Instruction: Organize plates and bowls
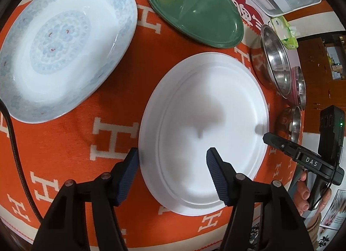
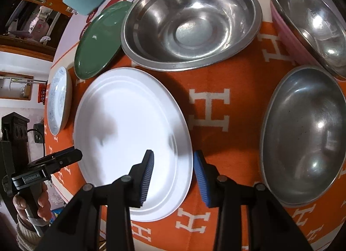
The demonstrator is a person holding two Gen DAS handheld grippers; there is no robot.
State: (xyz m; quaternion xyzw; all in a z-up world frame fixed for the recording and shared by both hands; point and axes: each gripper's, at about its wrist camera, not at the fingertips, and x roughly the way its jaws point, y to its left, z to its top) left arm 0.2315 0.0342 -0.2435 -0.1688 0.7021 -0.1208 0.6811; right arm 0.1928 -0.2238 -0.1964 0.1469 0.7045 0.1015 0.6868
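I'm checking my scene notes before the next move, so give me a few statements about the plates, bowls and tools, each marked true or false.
1. Both tools straddle opposite edges of the white plate. True: the left tool and right tool each have its rim between their pads.
2. The green plate is stacked on the white plate. False: it lies apart, on the orange cloth.
3. The flowered plate is empty. True.
4. The large steel bowl is upside down. False: it stands open side up.
5. The white plate holds food. False: it is bare, with only shadows on it.
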